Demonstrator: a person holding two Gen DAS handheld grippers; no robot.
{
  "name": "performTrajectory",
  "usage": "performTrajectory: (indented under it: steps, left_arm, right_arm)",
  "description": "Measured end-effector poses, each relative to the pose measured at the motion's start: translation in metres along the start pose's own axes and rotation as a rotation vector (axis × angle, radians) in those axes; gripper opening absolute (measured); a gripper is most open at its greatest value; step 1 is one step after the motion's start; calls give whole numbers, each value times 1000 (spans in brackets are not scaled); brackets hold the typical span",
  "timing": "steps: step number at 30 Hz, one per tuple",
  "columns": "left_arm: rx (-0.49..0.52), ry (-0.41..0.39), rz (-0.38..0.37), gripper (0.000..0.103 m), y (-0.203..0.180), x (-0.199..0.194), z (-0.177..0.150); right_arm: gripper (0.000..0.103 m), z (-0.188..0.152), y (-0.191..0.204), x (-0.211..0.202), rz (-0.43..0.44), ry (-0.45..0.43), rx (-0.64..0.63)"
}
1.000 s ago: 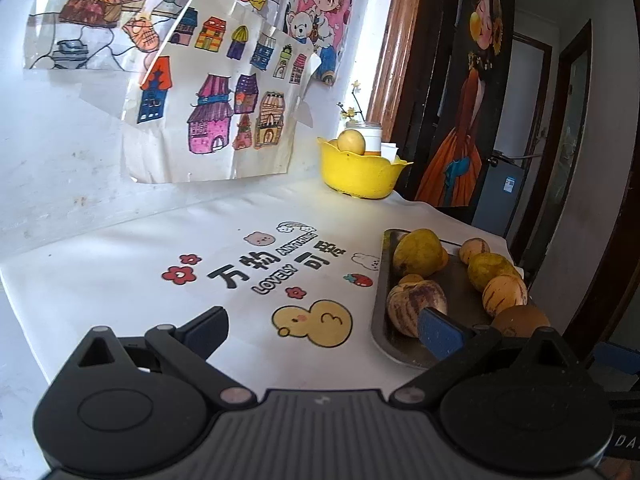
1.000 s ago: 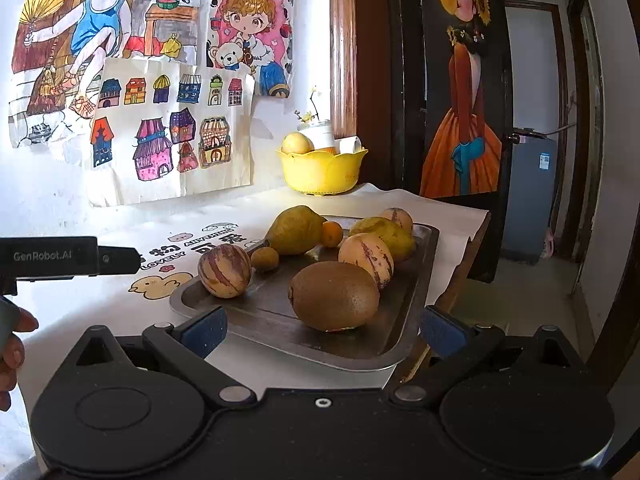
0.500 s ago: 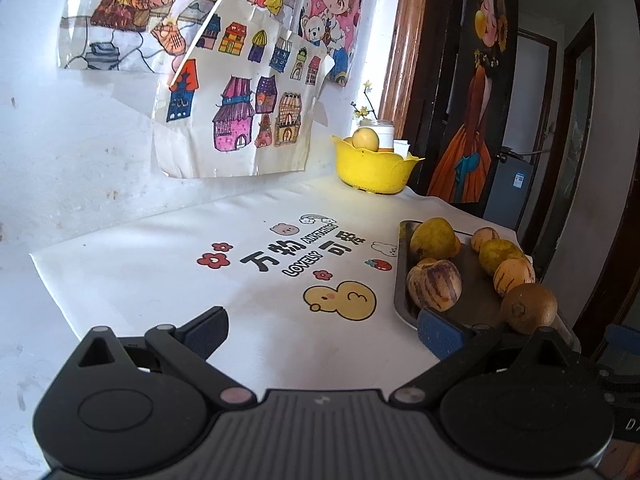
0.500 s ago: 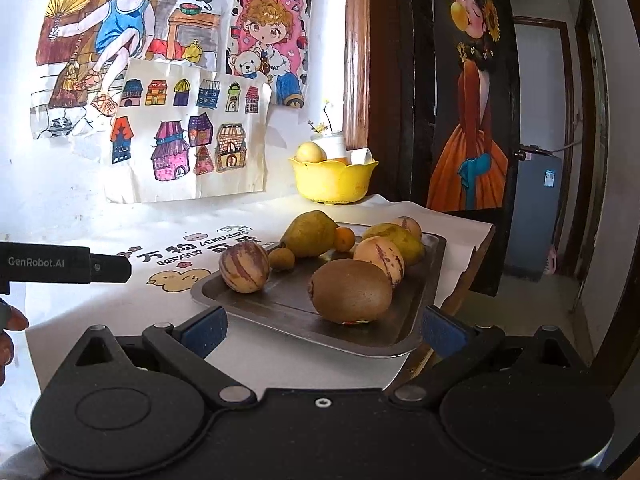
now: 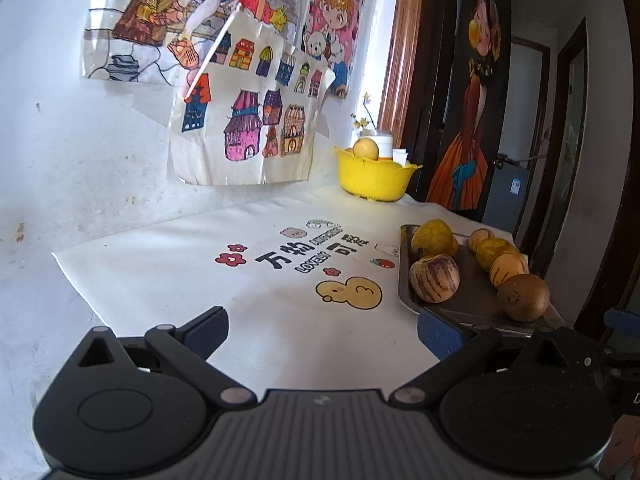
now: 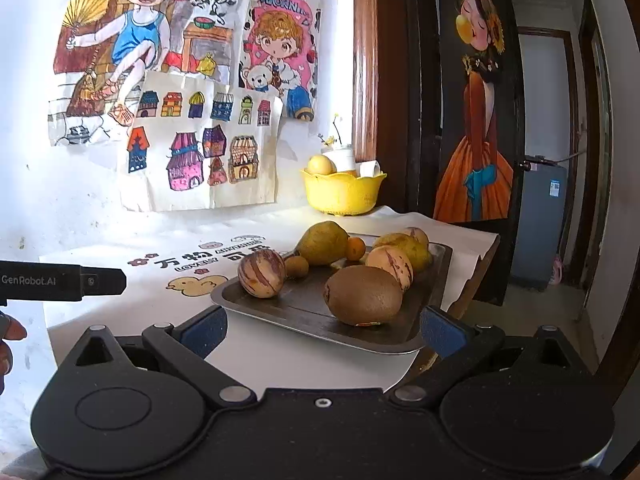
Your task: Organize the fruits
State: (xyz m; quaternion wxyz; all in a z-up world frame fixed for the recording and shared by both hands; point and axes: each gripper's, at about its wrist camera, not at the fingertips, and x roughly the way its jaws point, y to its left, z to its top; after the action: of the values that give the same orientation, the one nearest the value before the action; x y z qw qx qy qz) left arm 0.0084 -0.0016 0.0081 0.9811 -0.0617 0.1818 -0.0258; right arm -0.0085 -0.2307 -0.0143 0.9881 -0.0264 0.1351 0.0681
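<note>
The right gripper (image 6: 322, 330) has its blue-padded fingers (image 6: 204, 328) spread wide with nothing between them, poised above the near edge of the metal tray (image 6: 280, 312). Just beyond them on the tray lies a brown kiwi (image 6: 363, 295). To its left sits a striped round fruit (image 6: 262, 273), with a small brownish fruit (image 6: 297, 267) beside it. Farther back stand a green pear (image 6: 322, 243), a small orange (image 6: 355, 249), another striped fruit (image 6: 390, 267) and a yellow-green fruit (image 6: 408, 246) (a further pale one peeks out behind it).

The left gripper (image 5: 322, 332) is likewise released and empty, fingers (image 5: 206, 332) apart over the white printed cloth (image 5: 200, 280), with the tray at its right. Its body shows in the right wrist view as a black bar at the far left.

At the far end of the table a yellow bowl (image 6: 342, 194) holds a pale round fruit (image 6: 320, 165), well apart from the tray. Children's drawings (image 6: 192, 120) hang on the wall behind.
</note>
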Motion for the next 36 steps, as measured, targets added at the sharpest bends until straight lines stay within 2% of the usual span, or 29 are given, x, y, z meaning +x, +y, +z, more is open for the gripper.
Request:
performTrajectory:
  steps: [7,20,36]
  left_arm:
    - [-4,-41,-21,103,4,-15,-5]
    - [9,-59,-32,103,4,-29,-16]
    - [18,-47,-42,103,2,-38,-26]
  right_arm:
    - [102,-3,5,-12,21,-29,-10]
    - [102,-10,7,-29,31,-62,7]
    - [102,-16,9,-30,39,-58,30]
